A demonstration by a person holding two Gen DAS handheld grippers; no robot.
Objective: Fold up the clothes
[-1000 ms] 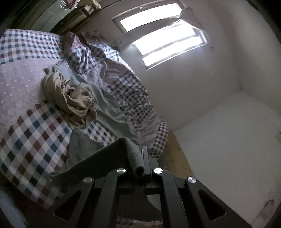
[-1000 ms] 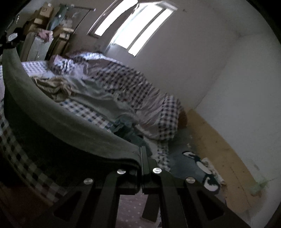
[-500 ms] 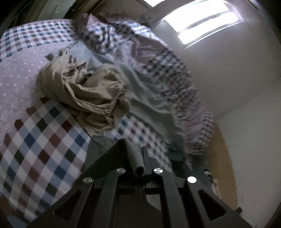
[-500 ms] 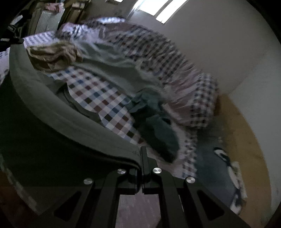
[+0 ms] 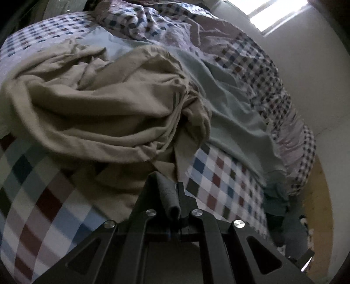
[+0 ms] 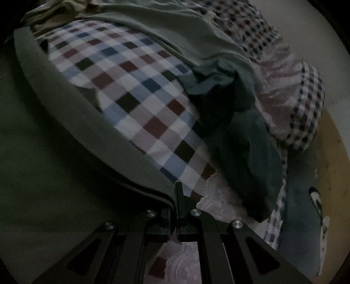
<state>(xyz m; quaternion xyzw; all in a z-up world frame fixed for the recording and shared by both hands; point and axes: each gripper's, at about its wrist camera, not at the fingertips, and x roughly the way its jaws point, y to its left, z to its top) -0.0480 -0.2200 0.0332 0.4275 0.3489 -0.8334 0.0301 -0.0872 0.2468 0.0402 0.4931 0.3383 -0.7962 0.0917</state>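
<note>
Left wrist view: checked bedsheet [image 5: 32, 196] at left; crumpled beige garment [image 5: 98, 104] heaped on it, filling most of frame. Pale green cloth [image 5: 229, 104] just right of beige heap, running toward bed edge. Rumpled checked quilt [image 5: 251, 59] behind, window [image 5: 282, 13] top right, yellowish floor [image 5: 319, 196] far right. Left gripper [image 5: 169, 190] low centre, jaws pinched tight on rolled grey-green edge of dark green garment [image 5: 168, 196].

Right wrist view: same dark green garment [image 6: 43, 142] spread wide across left, edge sweeping to right gripper [image 6: 176, 192], jaws clamped on hem. Bedsheet centre; dark teal garment [image 6: 247, 148] bunched right of it, draping off bed edge. Patterned rug [image 6: 301, 218] on floor, far right.
</note>
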